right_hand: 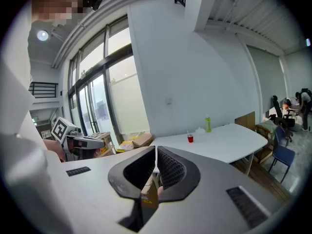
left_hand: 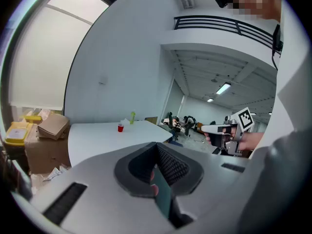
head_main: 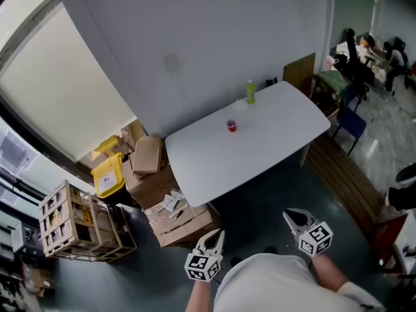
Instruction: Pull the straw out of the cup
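Nothing of the task is done yet: the red cup (head_main: pixel 231 125) stands on the white table (head_main: pixel 279 145) near its wall-side edge, and the straw (right_hand: pixel 187 132) shows as a thin sliver rising from it. I hold both tools close to my body, well apart from the table. The left claw (head_main: pixel 216 234) is closed on nothing and the right claw (head_main: pixel 290 215) has its jaws together, empty too. The approach, the grip on the straw and the pull all remain. A green bottle (head_main: pixel 250 91) stands at the same edge, just beyond the cup. Cardboard boxes (head_main: pixel 159 194), a yellow bin (head_main: pixel 109 174) and a wooden crate (head_main: pixel 65 229) crowd the floor by the table's near left corner, and a blue chair (head_main: pixel 351 121) waits past its right end.
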Demonstrator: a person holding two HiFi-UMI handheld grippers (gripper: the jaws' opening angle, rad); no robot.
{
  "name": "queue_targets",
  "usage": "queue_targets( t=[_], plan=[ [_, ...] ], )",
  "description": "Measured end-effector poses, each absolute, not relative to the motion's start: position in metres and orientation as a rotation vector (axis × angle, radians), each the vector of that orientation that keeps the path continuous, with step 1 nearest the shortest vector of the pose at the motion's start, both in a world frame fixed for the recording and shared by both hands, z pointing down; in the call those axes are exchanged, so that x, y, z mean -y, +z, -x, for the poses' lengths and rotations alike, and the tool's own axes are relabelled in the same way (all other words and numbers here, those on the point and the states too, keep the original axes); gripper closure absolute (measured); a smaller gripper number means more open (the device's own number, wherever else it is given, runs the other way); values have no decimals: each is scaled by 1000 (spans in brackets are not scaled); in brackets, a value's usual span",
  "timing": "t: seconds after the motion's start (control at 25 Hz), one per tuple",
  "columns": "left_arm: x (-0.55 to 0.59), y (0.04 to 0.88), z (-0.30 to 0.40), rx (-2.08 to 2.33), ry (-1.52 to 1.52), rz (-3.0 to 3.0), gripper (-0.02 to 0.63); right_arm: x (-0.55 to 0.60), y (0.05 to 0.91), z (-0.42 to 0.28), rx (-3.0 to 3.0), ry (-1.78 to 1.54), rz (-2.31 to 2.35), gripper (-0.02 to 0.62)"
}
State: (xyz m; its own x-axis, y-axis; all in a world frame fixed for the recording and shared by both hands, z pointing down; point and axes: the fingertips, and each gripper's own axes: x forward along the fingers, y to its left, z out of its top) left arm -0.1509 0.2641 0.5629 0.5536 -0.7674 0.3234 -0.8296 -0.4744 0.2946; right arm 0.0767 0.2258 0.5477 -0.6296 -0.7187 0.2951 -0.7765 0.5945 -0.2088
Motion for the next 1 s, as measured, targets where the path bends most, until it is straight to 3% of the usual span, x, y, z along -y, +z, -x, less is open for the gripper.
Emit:
queue_targets(
  t=[1.0],
  plan=[
    [-269, 571, 133, 1334, 221, -2329, 604, -223, 557, -100, 2632, 552, -1238, 554]
  ],
)
